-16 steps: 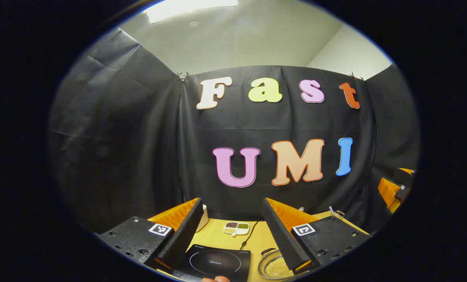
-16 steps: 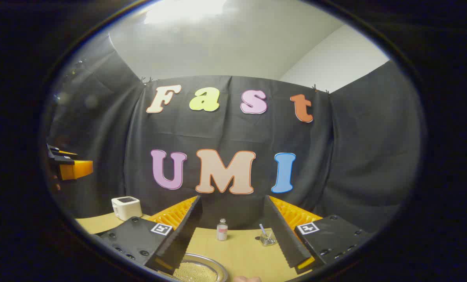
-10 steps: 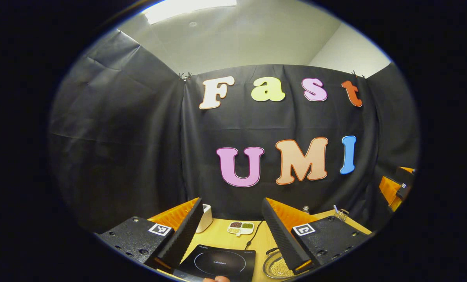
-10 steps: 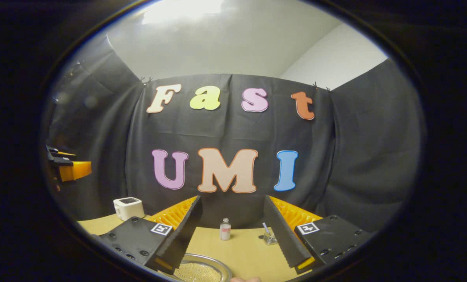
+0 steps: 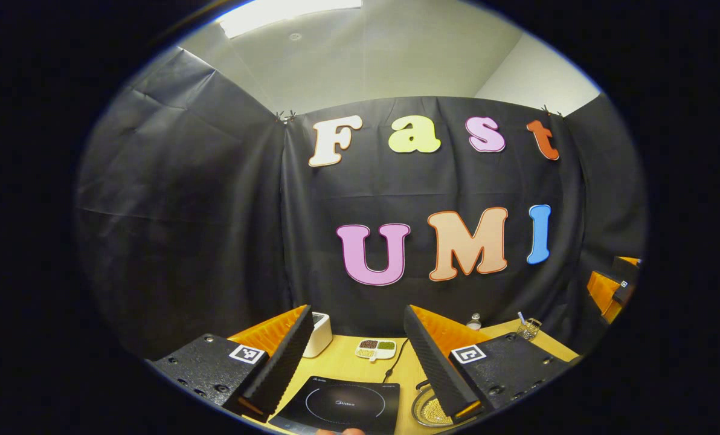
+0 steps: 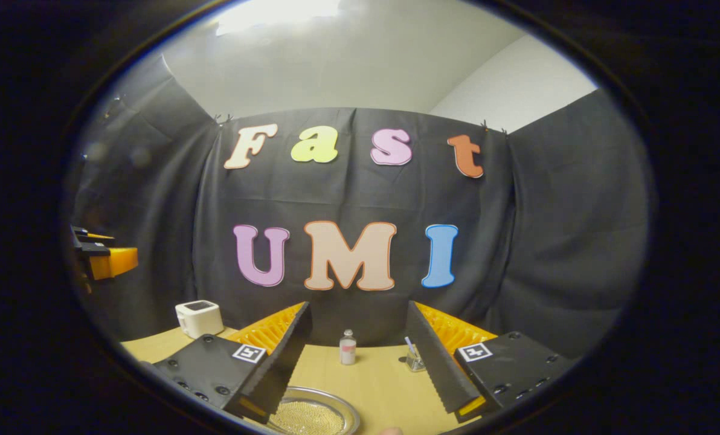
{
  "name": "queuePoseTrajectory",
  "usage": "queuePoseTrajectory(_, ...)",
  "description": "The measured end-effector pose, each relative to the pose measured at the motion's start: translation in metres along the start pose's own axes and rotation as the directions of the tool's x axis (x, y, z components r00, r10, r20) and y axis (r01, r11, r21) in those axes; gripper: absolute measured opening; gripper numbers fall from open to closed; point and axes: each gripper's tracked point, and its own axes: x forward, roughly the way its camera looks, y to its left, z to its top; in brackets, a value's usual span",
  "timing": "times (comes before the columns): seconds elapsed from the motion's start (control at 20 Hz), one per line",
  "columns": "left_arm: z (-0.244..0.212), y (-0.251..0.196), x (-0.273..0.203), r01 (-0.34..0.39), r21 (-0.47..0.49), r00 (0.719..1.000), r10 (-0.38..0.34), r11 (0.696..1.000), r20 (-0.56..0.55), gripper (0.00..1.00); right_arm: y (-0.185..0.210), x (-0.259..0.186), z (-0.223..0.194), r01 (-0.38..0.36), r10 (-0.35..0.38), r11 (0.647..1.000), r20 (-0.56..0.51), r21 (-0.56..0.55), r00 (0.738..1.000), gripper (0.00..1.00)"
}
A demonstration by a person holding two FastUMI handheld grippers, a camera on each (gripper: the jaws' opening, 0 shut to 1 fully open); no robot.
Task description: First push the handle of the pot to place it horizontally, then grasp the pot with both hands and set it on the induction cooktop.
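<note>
Left gripper view: left gripper [image 5: 355, 362] raised above a wooden table [image 5: 342, 365], fingers spread wide, nothing between them. Below and between the fingers, a black cooktop [image 5: 343, 402] lying flat on the table. Just right of it, partly hidden behind the right finger, a shallow metal pot [image 5: 427, 411] holding small golden beads, a dark handle [image 5: 421, 385] at its far rim. Farther back, a white box [image 5: 320, 333], a small divided dish [image 5: 376, 348], a cord [image 5: 396, 359] running to the cooktop, a small bottle [image 5: 474, 322] and a glass [image 5: 527, 328]. At the right edge, the other gripper [image 5: 610, 289], held high.

Right gripper view: right gripper [image 6: 360, 365] also above the table [image 6: 372, 386], fingers wide apart, holding nothing. Pot [image 6: 311, 414] at the bottom, beside the left finger, apart from both fingers. Behind, bottle [image 6: 348, 349] and glass [image 6: 415, 361] near the wall, white box [image 6: 198, 318] at left. Other gripper [image 6: 103, 257] at the far left edge.
</note>
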Motion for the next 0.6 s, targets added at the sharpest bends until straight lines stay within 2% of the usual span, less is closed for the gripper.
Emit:
queuePoseTrajectory(0.2,-0.001,-0.002,-0.001,0.011,0.002,1.000,-0.011,1.000,-0.001,0.94,0.001,-0.003,-0.010,-0.002,0.001,1.000,-0.034,-0.010,0.999,0.99)
queuePoseTrajectory(0.25,-0.001,-0.003,-0.001,0.013,0.001,1.000,-0.013,1.000,0.000,0.94,0.000,-0.002,-0.015,-0.004,0.003,1.000,-0.053,-0.012,0.999,0.94)
queuePoseTrajectory(0.35,-0.001,-0.003,-0.001,0.015,0.001,1.000,-0.015,1.000,0.004,0.94,0.004,-0.004,-0.026,-0.022,0.022,1.000,-0.095,-0.007,0.995,0.77)
queuePoseTrajectory(0.45,0.001,-0.003,-0.001,0.016,0.003,1.000,-0.016,1.000,0.008,0.94,0.005,-0.003,-0.037,-0.032,0.032,0.999,-0.135,0.006,0.990,0.52)
queuePoseTrajectory(0.6,0.000,-0.002,-0.001,0.016,0.024,1.000,-0.016,1.000,0.008,0.96,-0.009,-0.004,-0.035,0.028,-0.031,0.999,-0.111,-0.023,0.993,0.13)
